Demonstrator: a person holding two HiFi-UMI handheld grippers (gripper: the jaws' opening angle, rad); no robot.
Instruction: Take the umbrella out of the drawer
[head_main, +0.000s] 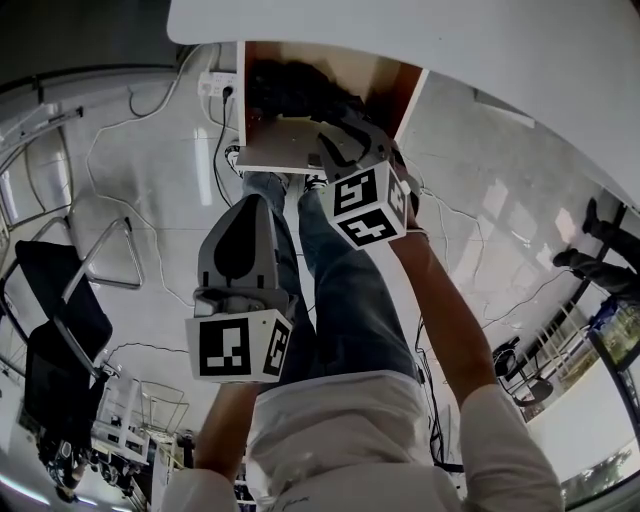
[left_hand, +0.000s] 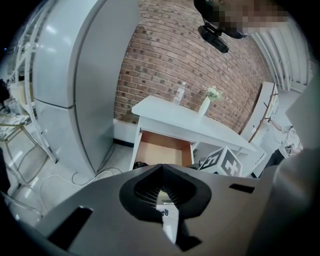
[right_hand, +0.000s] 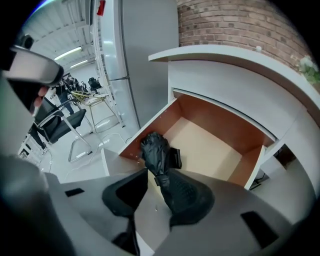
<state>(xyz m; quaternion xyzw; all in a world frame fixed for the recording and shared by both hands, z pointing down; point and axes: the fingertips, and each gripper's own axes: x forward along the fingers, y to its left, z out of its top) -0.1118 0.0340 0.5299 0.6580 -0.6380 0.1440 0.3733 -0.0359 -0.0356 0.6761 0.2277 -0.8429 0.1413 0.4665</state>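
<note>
Right gripper (right_hand: 154, 175), jaws apart, umbrella (right_hand: 155, 147) at its tips, in drawer (right_hand: 200, 112)

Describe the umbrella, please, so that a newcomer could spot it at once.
Find the white table by the brick wall; its drawer, wood-coloured inside, stands open. In the drawer's front corner lies the folded umbrella, a crumpled black fabric bundle, far bulkier than the small flat black item beside it.
</note>
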